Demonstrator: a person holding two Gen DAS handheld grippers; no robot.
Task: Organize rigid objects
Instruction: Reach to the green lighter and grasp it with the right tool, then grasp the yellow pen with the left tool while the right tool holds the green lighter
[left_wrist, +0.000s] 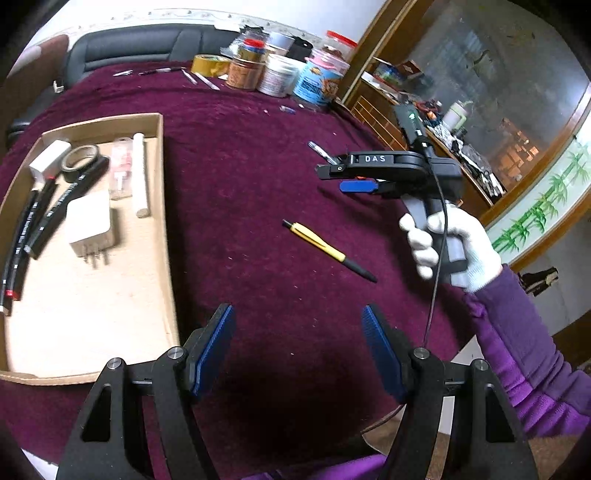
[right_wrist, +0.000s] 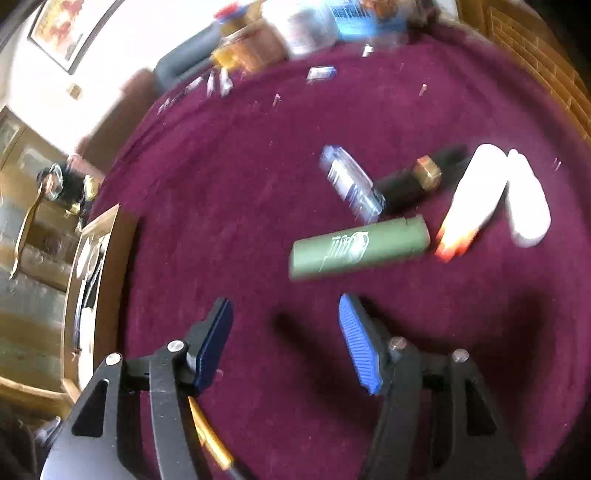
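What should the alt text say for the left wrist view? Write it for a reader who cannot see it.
The left claw hangs open and empty over a maroon tablecloth, with a yellow and black pen lying just ahead. To its left a cardboard tray holds markers, tape and a white plug; to its right a white-gloved hand holds the right claw.

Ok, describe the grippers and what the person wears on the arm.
Both grippers, left and right, are black with ribbed blue pads. The right one carries white "DAS" lettering and a thin black cable. The hand wears a white knit glove and a purple sleeve.
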